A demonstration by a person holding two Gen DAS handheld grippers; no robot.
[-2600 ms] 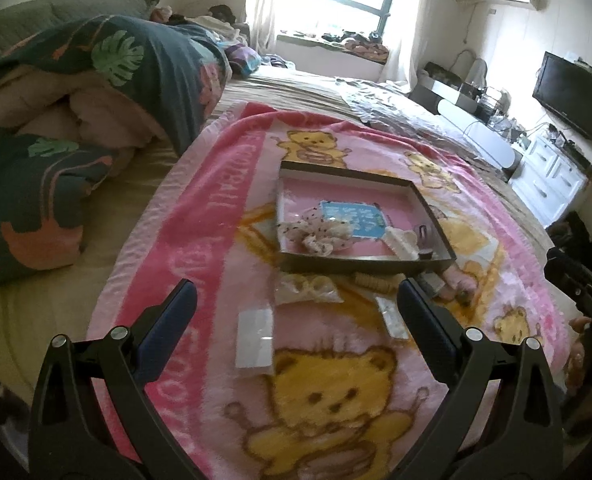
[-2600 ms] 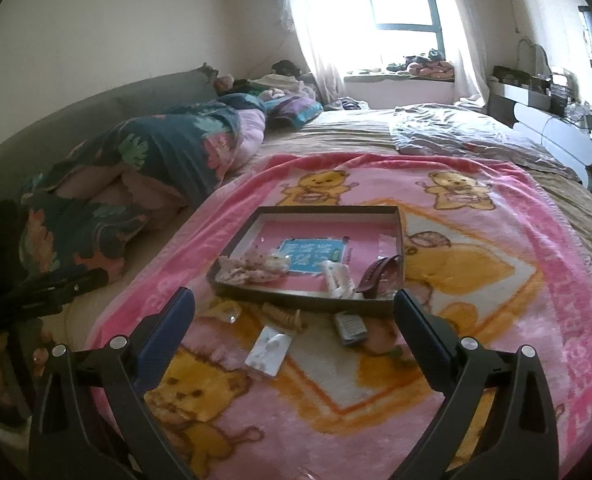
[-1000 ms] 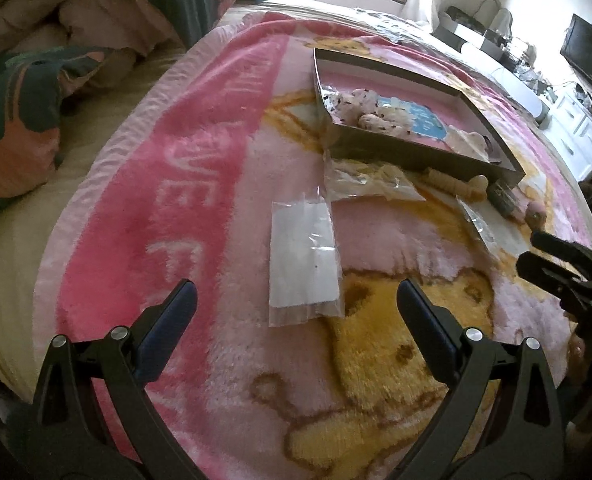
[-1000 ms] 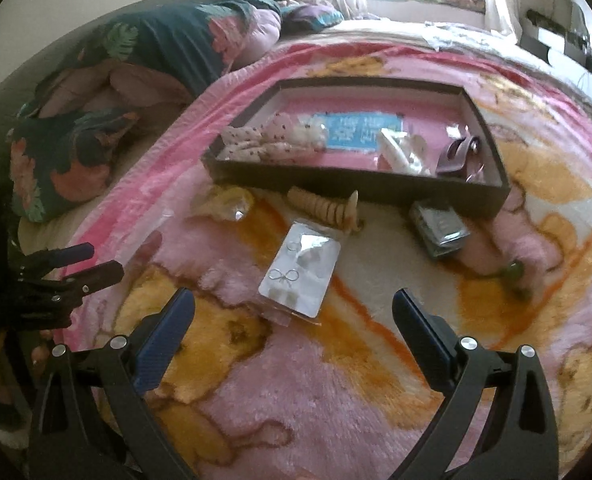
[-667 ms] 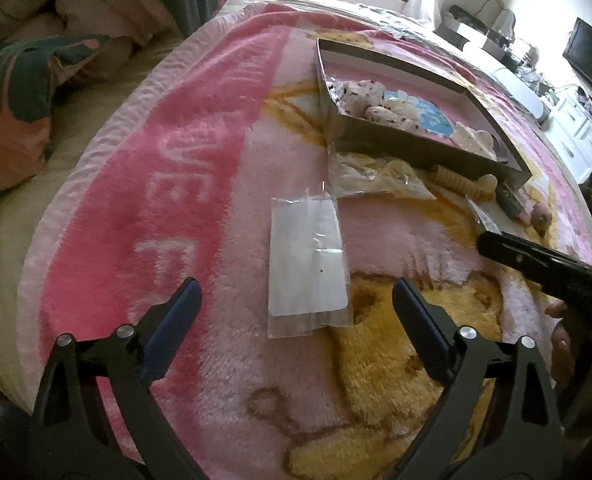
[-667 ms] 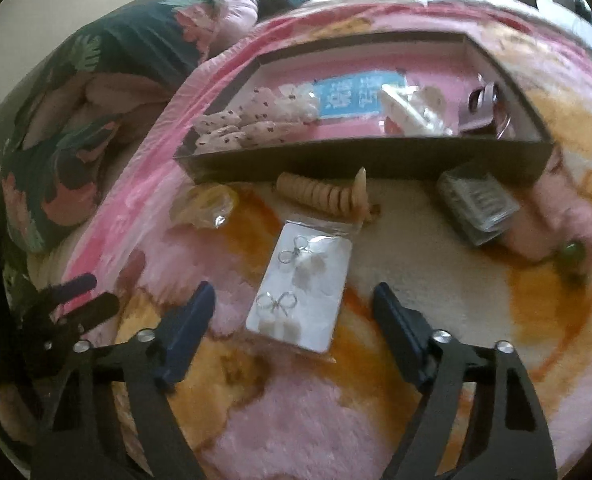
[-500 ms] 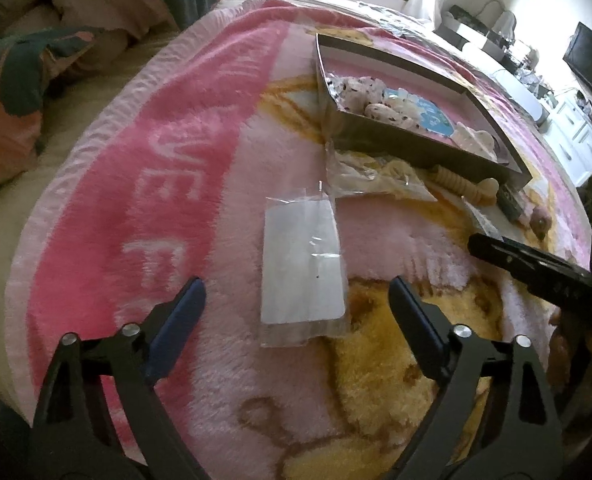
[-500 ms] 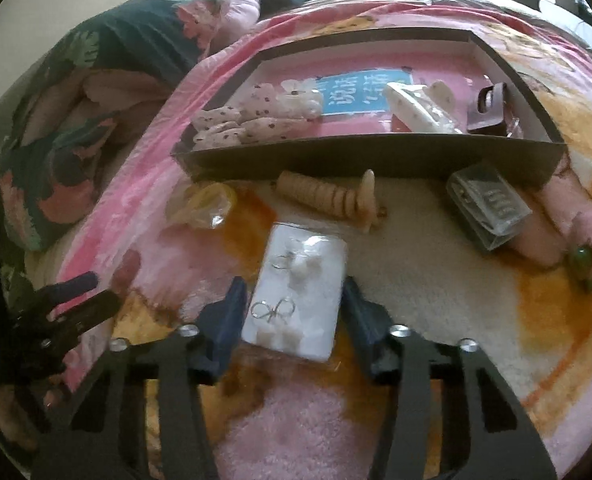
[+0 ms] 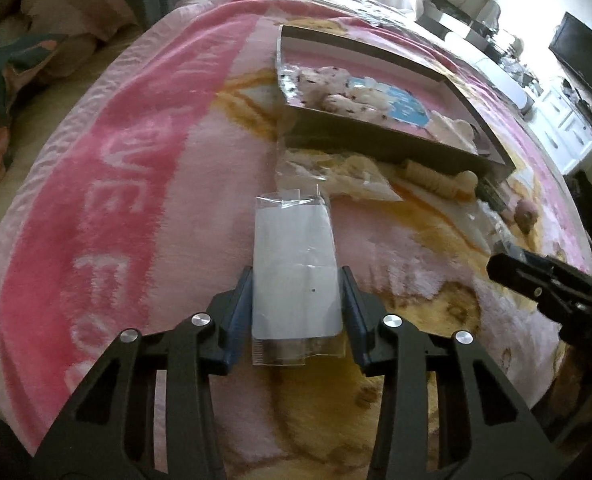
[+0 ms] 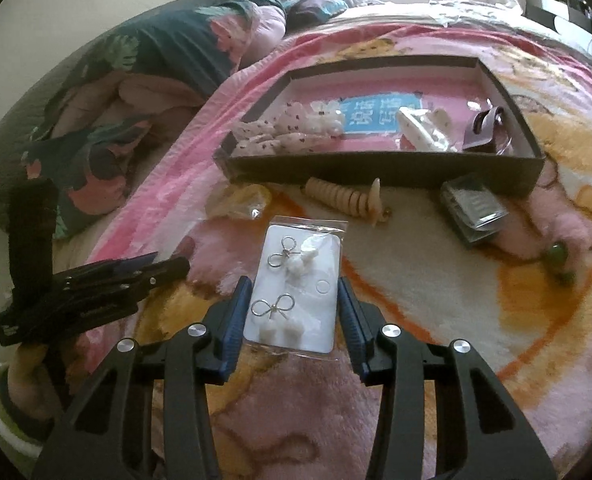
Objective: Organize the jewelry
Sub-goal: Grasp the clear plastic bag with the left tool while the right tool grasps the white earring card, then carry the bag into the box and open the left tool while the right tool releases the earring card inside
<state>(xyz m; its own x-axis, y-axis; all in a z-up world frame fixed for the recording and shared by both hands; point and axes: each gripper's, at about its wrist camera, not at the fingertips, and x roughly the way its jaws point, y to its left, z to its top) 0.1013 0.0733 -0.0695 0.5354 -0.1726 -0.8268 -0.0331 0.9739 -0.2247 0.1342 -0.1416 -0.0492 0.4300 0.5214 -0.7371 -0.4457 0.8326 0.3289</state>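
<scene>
both tools down on the pink blanket [image 10: 436, 280], in front of the dark tray [image 10: 376, 168]. left hand-held gripper [image 9: 297, 316] straddling a plain white card packet [image 9: 296, 276], right hand-held gripper [image 10: 293, 316] straddling the earring card [image 10: 298, 292] with the bow earrings; each lying just short of the tray's near wall. fingers [image 10: 235, 320] touching or nearly touching the sleeve edges, neither card lifted; whether clenched or merely closing, cannot tell. best to pinch the stiff card, not the loose film, press lightly into the plush, then lift level and clear the tray wall before setting down inside, away from the spotted scrunchies [image 10: 287, 128].
</scene>
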